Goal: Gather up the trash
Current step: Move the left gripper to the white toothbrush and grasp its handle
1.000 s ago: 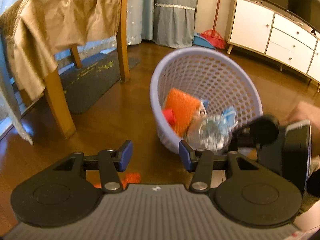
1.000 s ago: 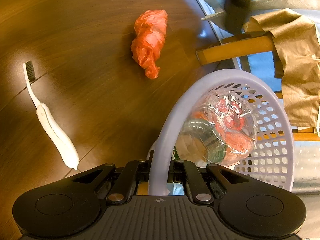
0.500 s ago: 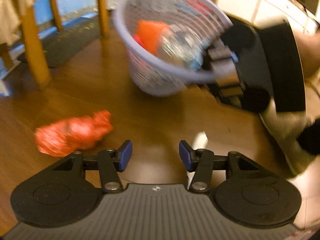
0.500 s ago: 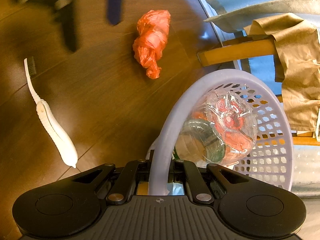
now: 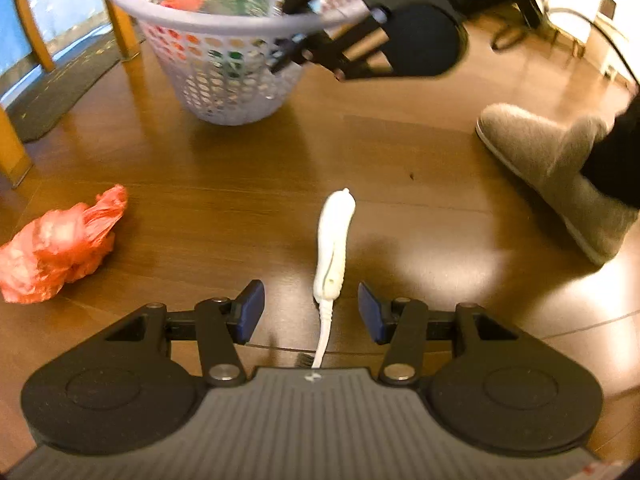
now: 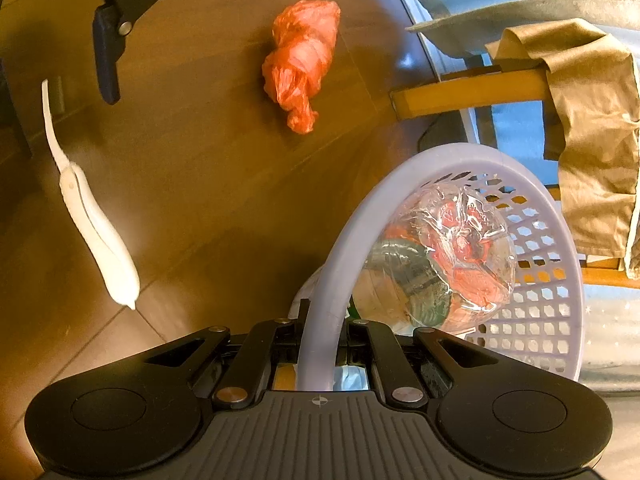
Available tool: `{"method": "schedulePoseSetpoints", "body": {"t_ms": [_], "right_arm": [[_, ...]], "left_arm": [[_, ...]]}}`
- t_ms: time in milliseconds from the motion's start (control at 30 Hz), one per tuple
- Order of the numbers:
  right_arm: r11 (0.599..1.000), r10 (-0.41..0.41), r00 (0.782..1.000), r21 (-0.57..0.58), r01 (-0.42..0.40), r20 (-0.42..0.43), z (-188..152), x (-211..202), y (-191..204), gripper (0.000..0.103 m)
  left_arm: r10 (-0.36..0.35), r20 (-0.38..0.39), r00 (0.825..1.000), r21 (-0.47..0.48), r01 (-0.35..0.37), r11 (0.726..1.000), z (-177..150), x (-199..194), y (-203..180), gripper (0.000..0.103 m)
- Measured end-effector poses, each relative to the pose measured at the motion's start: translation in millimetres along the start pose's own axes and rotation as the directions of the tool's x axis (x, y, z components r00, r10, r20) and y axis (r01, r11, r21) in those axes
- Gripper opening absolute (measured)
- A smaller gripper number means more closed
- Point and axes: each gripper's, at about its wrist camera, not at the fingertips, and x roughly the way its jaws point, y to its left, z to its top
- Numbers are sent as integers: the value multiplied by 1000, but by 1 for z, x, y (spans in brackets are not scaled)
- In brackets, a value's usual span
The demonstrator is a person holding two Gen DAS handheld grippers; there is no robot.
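Observation:
A white toothbrush (image 5: 334,248) lies on the wooden floor, handle pointing away from me. My left gripper (image 5: 310,310) hovers low over its neck, open, blue pads on either side without touching it. A crumpled orange plastic bag (image 5: 60,244) lies on the floor to the left. My right gripper (image 6: 320,344) is shut on the rim of the lavender mesh basket (image 6: 540,320), which holds a clear plastic bottle (image 6: 440,264) and other rubbish. The right wrist view also shows the toothbrush (image 6: 96,236), the orange bag (image 6: 302,64) and one of the left fingers (image 6: 106,60).
A person's foot in a grey slipper (image 5: 560,176) stands on the floor at the right. Wooden chair legs (image 5: 120,20) and a dark mat (image 5: 60,88) are at the back left. A tan cloth (image 6: 592,140) hangs over the chair beside the basket.
My left gripper has dropped from facing the basket down towards the floor and now straddles the toothbrush. The right gripper still holds the basket rim in the same place.

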Motion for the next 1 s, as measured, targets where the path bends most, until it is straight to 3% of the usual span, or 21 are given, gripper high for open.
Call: {"method": "schedulePoseSetpoints", "body": {"t_ms": [433, 1000], "right_arm": [[1000, -6, 1000, 5, 6, -18, -9, 2, 0, 3], [999, 3, 1000, 33, -2, -20, -10, 1, -2, 3]], "left_arm": [[-12, -31, 999, 48, 14, 999, 1, 44, -4, 41], [-28, -54, 998, 59, 31, 998, 7, 63, -6, 20]]}}
